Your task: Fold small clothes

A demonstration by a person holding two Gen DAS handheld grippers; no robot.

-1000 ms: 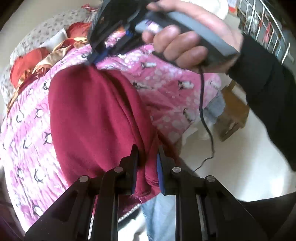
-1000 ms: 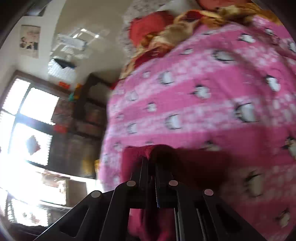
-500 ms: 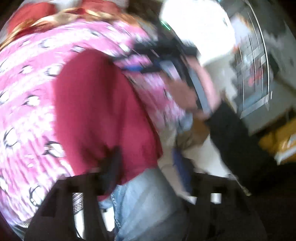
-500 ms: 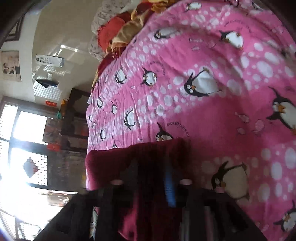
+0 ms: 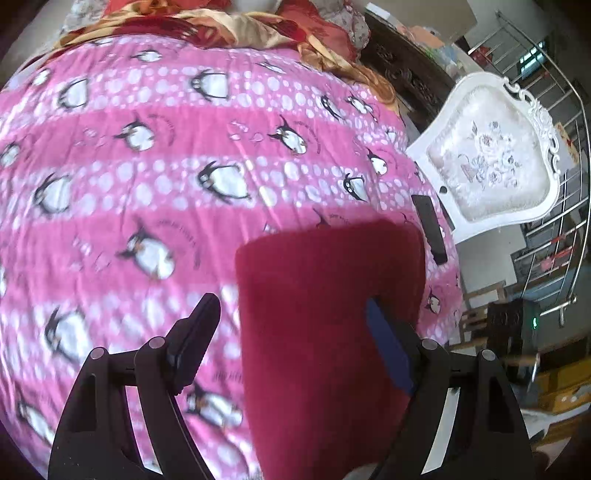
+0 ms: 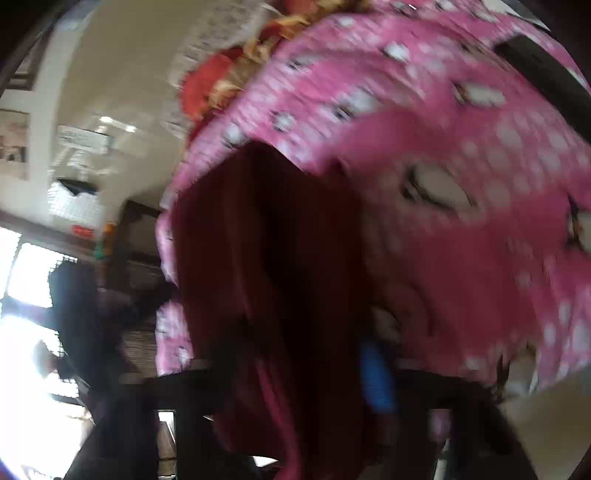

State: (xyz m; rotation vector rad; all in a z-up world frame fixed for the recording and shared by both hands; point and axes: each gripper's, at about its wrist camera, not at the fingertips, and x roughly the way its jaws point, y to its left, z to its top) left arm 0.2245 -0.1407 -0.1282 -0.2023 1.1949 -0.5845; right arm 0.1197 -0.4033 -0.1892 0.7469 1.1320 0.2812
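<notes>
A dark red garment lies folded in a rough rectangle on the pink penguin-print blanket, near the bed's right front edge. My left gripper is open just above its near half, with nothing between the fingers. In the blurred right wrist view the same red garment fills the middle. My right gripper stands open over it, its blue-padded finger apart from the other.
A black remote-like bar lies on the blanket beside the garment's far right corner. A white ornate chair stands at the bed's right side. Red and gold bedding is piled at the far end. Metal railings stand at right.
Both grippers were shut on the red garment a second ago; both have opened and let go. The garment now lies flat and folded. The left gripper has pulled back above it.
</notes>
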